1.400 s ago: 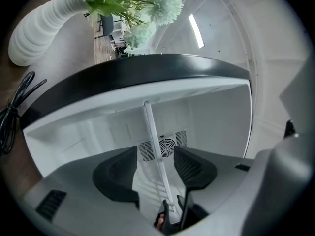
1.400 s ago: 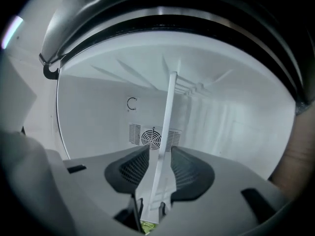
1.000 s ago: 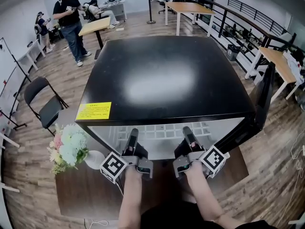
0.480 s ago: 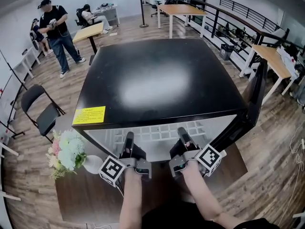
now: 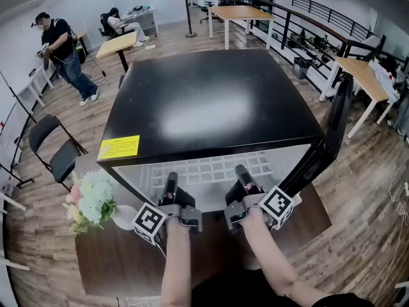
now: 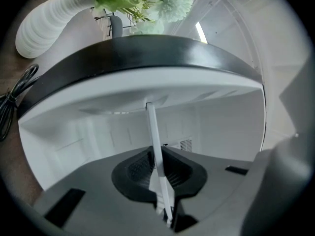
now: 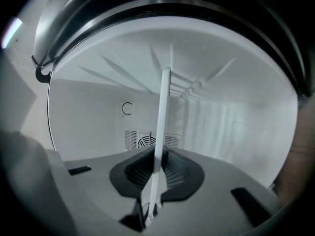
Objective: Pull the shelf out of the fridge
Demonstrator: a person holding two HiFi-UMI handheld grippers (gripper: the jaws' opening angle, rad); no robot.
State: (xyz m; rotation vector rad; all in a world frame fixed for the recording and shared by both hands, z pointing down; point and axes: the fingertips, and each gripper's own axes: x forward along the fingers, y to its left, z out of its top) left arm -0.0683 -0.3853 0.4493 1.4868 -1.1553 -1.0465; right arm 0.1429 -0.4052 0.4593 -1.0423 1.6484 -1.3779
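Note:
A black fridge [image 5: 211,107] stands on a wooden table with its door [image 5: 326,146] swung open to the right. Its white grid shelf [image 5: 211,170] shows at the open front. My left gripper [image 5: 170,179] and right gripper [image 5: 243,173] reach level into the fridge side by side. In the left gripper view the thin white shelf edge [image 6: 153,132] runs between the dark pads, and the left gripper [image 6: 157,168] is shut on it. The right gripper [image 7: 156,168] is likewise clamped on the shelf edge [image 7: 162,112]. Both sets of jaws have just been closing on the shelf.
A white ribbed vase [image 6: 49,18] with a pale flower bunch [image 5: 89,200] stands on the table [image 5: 115,254] left of the fridge, with a black cable [image 6: 15,97] beside it. A folding chair [image 5: 54,149], a person [image 5: 61,50] and other tables are farther off.
Both grippers stay at the shelf's front edge. The person in the background has walked to the left, and the head view has shifted slightly.

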